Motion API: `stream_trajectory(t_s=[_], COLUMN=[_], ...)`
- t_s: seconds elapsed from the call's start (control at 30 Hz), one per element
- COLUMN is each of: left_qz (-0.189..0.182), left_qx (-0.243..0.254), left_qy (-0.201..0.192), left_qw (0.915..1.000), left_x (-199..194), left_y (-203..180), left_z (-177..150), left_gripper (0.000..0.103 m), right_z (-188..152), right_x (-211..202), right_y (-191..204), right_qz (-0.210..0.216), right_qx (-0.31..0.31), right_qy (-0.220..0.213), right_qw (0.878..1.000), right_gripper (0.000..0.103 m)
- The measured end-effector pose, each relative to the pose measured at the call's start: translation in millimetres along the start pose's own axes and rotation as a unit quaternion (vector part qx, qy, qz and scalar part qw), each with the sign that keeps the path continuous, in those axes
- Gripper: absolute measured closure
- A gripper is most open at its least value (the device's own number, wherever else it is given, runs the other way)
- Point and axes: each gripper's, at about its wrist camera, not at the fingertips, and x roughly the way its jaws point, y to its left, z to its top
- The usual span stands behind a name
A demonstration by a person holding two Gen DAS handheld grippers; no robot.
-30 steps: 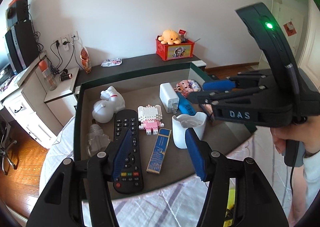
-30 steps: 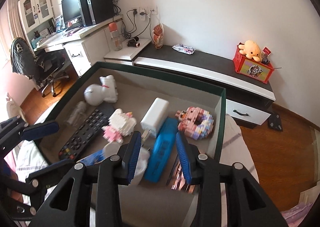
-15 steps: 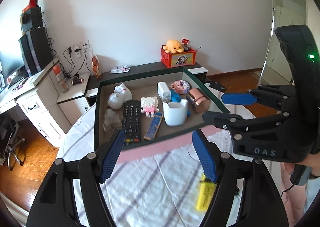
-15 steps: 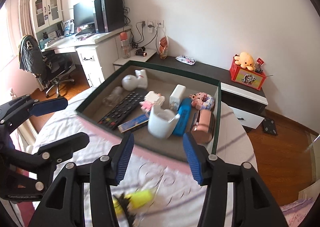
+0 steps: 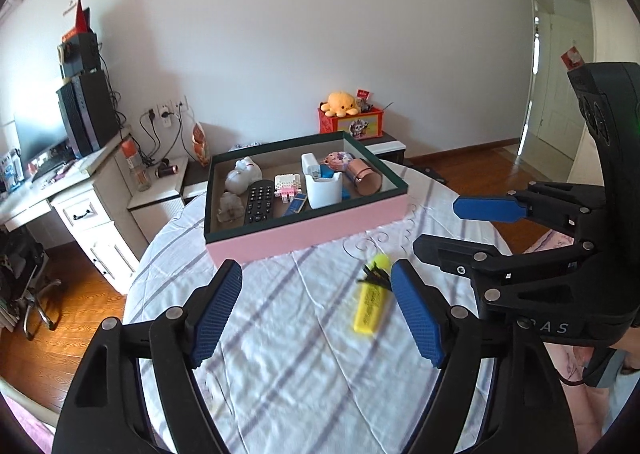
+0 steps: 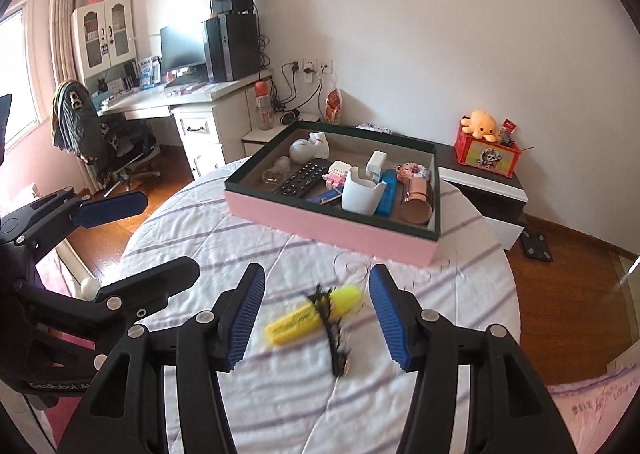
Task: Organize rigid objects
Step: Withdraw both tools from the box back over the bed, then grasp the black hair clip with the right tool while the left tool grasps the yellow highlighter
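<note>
Pink box (image 6: 332, 228) w/ dark-green rim – yellow marker (image 6: 310, 314) – white, purple-striped cloth (image 6: 224, 238).

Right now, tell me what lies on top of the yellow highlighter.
A black hair clip lies across the yellow highlighter, near its cap end. It covers part of the highlighter's barrel. Both rest on the striped tablecloth.

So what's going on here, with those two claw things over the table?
A person is tidying small items into a pink box on the table, holding a gripper in each hand. Both the left gripper and right gripper are open and empty. A yellow highlighter and a dark hair clip lie outside the box on the cloth.
</note>
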Motion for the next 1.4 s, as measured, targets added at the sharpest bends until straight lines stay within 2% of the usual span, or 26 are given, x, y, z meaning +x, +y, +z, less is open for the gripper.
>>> stream_trajectory(t_s=[0.07,0.2,0.33,0.4,0.47,0.77,1.07,1.13,1.2,1.33,1.37,1.4], left_qz=[0.003,0.01,0.015,0.016,0.016,0.024,0.021,0.023,0.021,0.019,0.015,0.013], left_qx=[0.003,0.001,-0.007,-0.015,-0.021,-0.033,-0.037,-0.038,-0.041,-0.035,-0.034,-0.033], left_qy=[-0.009,-0.021,-0.025,-0.019,-0.014,0.034,0.066,0.071,0.074,0.081,0.084,0.086], left_qw=[1.0,0.9997,0.9996,0.9996,0.9995,0.9986,0.9969,0.9965,0.9962,0.9959,0.9958,0.9957], left_x=[-11.6,-29.5,-39.1,-39.9,-37.9,-6.5,29.0,34.9,40.0,49.8,52.1,54.5], left_y=[-6.3,-14.0,-15.4,-13.2,-10.4,4.3,12.9,14.8,16.7,14.5,13.6,12.1], left_z=[-8.8,-26.7,-38.9,-45.5,-52.1,-73.6,-78.8,-78.0,-77.1,-75.3,-74.6,-73.9], left_gripper=[0.021,0.009,0.007,0.001,0.001,0.0,0.0,0.0,0.0,0.0,0.0,0.0], right_z=[-11.3,-31.4,-51.9,-59.8,-66.9,-93.5,-84.1,-78.4,-73.6,-65.6,-64.0,-62.2], right_x=[-11.4,-30.3,-43.5,-42.7,-41.0,1.4,64.9,80.0,93.1,110.9,111.7,112.1], right_y=[3.1,5.4,6.8,5.3,1.9,-29.2,-25.1,-24.1,-23.6,-21.6,-21.8,-23.2], right_qz=[-0.007,-0.026,-0.027,-0.037,-0.046,-0.063,-0.061,-0.063,-0.059,-0.05,-0.046,-0.037], right_qx=[0.007,0.017,0.031,0.034,0.038,0.078,0.036,0.024,0.017,-0.001,-0.003,-0.003], right_qy=[-0.007,-0.021,-0.028,-0.024,-0.021,0.026,0.069,0.078,0.086,0.093,0.09,0.088], right_qw=[1.0,0.999,0.999,0.998,0.998,0.995,0.995,0.995,0.994,0.994,0.995,0.995], right_gripper=[0.045,0.034,0.033,0.024,0.023,0.023,0.023,0.026,0.035,0.037,0.041,0.056])
